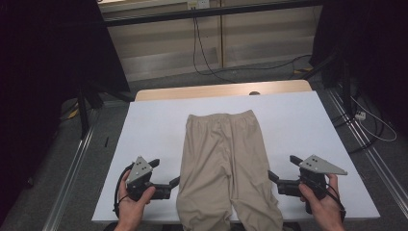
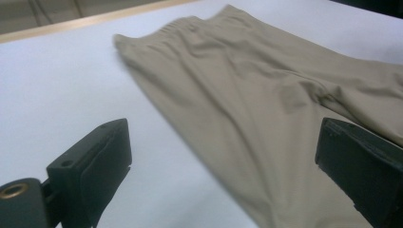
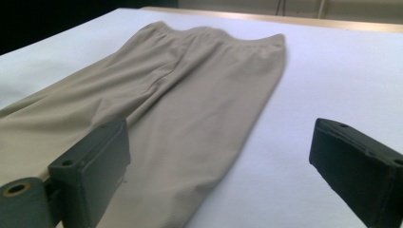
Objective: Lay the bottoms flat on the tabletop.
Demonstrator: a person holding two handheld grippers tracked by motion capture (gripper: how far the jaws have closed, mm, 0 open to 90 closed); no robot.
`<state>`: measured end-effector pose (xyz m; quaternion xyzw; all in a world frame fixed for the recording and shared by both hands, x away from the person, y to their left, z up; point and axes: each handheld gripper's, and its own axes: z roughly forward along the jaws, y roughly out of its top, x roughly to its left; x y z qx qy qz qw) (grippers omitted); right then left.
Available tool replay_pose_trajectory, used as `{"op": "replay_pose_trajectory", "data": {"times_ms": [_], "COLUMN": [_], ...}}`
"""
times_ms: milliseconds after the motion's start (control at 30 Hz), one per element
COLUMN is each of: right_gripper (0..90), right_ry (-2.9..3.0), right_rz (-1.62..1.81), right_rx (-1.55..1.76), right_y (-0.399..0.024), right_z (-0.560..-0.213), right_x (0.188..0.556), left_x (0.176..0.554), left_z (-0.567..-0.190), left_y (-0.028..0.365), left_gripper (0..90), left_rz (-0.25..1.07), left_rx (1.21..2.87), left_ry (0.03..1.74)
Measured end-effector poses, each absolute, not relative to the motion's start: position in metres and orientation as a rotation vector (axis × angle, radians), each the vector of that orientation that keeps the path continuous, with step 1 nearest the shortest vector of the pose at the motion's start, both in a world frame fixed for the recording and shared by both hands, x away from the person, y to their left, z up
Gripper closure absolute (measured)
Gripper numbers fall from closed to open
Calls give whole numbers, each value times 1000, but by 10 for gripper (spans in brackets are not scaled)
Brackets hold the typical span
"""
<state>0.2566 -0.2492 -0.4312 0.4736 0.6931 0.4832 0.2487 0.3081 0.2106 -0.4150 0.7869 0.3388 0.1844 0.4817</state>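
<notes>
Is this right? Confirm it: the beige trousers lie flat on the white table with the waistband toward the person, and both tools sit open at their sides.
One thing is wrong: the waistband of the beige trousers lies at the far end, and the legs point toward the person, as the high view shows. The rest holds: they lie flat on the white table, with the left tool and right tool open beside them.

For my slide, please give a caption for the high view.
Beige trousers flat on a white table, open left gripper and right gripper flanking them.
</notes>
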Motion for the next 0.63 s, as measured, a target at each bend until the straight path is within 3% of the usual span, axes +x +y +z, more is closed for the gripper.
{"op": "replay_pose_trajectory", "data": {"times_ms": [167, 633], "right_gripper": [55, 47], "right_ry": [1838, 1833], "right_rz": [1313, 1310], "right_rx": [1295, 1267], "right_y": [-256, -248], "right_z": [-433, -434], "right_x": [254, 253], "left_x": [308, 305], "left_z": [-416, -417], "left_y": [222, 217], "left_gripper": [47, 46], "left_rz": [471, 475], "left_rx": [1882, 1907], "left_ry": [898, 878]}}
